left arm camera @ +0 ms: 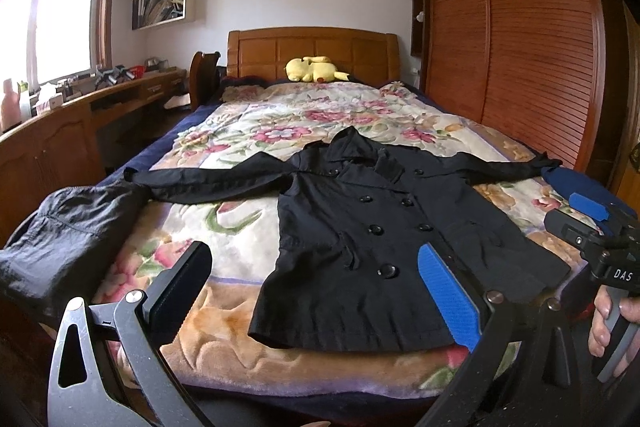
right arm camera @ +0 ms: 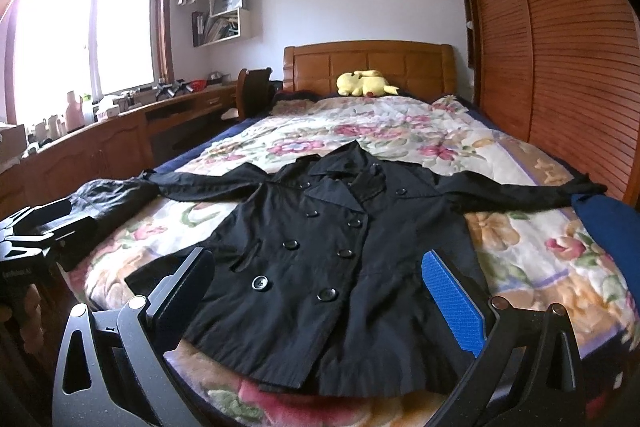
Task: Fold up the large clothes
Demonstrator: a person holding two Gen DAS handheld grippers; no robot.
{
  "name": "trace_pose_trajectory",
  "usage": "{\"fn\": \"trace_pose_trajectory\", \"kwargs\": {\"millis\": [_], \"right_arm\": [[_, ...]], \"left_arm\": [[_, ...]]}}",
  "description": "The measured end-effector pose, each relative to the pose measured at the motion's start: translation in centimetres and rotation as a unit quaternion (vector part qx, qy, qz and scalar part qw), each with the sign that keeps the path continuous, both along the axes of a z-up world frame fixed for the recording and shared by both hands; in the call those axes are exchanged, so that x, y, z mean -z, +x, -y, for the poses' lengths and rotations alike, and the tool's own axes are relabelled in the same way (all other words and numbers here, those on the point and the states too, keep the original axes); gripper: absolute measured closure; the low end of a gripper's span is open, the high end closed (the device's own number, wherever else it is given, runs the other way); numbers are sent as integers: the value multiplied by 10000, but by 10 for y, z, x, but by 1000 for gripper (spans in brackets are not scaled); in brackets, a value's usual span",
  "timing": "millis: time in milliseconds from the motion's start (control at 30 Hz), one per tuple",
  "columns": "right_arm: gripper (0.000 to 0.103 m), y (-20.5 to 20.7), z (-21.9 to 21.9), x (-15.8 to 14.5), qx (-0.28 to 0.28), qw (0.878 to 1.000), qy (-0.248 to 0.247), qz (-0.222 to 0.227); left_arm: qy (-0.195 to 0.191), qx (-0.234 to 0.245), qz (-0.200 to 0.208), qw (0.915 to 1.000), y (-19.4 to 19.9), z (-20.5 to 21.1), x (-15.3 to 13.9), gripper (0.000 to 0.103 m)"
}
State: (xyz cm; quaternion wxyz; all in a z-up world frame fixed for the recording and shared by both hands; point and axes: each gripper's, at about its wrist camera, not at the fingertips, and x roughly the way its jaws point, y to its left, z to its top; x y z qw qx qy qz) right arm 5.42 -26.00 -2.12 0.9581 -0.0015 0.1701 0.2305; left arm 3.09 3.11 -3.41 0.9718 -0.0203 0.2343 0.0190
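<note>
Black coat point(left arm camera: 376, 227) lies buttoned and spread flat near the bed's point(left arm camera: 224, 359) foot edge, unfolded; my left gripper point(left arm camera: 316, 299) and right gripper point(right arm camera: 320, 307) hover wide-open, so I'd pinch a sleeve next.

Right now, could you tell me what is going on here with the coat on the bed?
A person holds a gripper in each hand at the foot of the bed. The black coat lies flat, front up and buttoned, with both sleeves spread wide. The left gripper and the right gripper are both open above the hem and hold nothing, so no fold has begun. Another dark garment lies bunched at the left.
</note>
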Motion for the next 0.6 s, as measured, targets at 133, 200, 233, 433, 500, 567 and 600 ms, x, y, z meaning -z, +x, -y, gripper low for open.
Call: {"fn": "trace_pose_trajectory", "kwargs": {"millis": [133,200,233,433,500,567,600], "right_arm": [[0,7,-3,-1,11,10000,-42,-82],[0,10,-5,-1,-3,9999,-87,-141],[0,12,-7,-1,-7,9998,-125,-155],[0,26,-11,-2,-101,9997,-172,-127],[0,34,-14,2,-129,9997,-166,-94],[0,46,-18,8,-180,9996,-164,-113],[0,53,-20,11,-208,9996,-153,-128]], "left_arm": [[-57,-6,-82,10000,11,-9,7,0],[-60,-17,-77,10000,15,-15,11,0],[-62,-37,-86,9999,17,-18,13,0],[-104,-153,-222,9996,38,-34,27,0],[-126,-159,-285,9994,47,-39,34,0],[-127,-203,-418,9988,57,-43,42,0],[-125,-221,-475,9985,62,-45,46,0]]}}
